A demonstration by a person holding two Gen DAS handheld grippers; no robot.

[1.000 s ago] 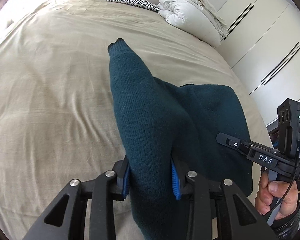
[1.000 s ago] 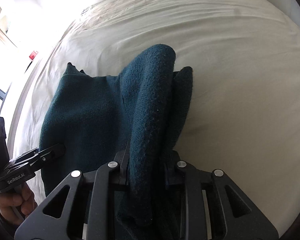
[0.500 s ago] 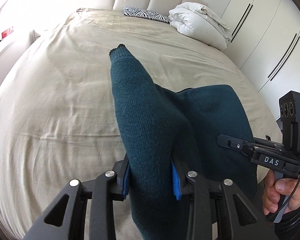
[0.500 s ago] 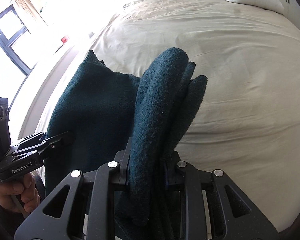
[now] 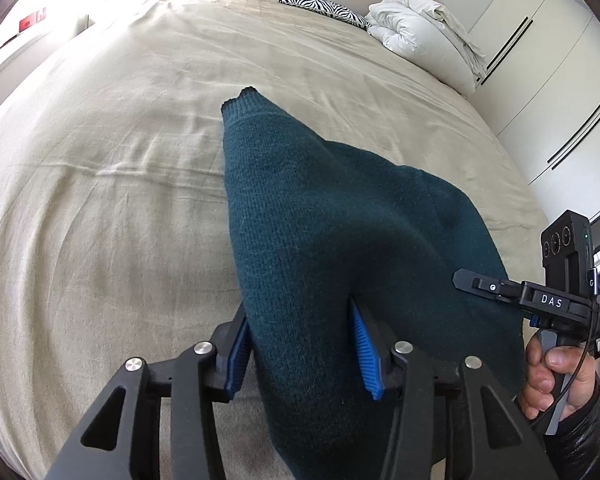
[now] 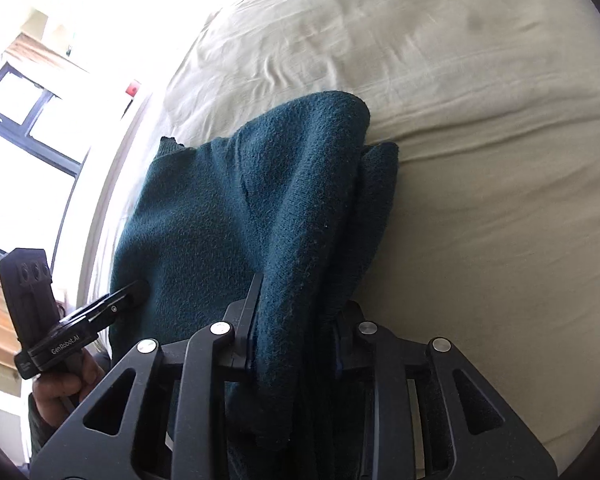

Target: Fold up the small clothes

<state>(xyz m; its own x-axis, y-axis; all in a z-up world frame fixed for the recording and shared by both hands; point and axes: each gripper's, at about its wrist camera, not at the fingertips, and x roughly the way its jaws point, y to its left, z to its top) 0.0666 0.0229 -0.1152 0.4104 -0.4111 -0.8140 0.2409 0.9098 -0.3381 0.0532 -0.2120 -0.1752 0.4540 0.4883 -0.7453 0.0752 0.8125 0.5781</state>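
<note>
The dark teal knitted sweater hangs between the two grippers above the beige bed sheet, near the foot end of the bed; its far part seems to rest on the sheet, but I cannot tell how much. The left gripper is closed on a thick bunch of the knit, with its blue pads pressing both sides. The right gripper is closed on several layers of the other edge (the fabric is doubled there). To do this fold well, I think both hands should stay level, keep the cloth tight between them, and lay it flat before letting go. The white duvet lies well apart.
</note>
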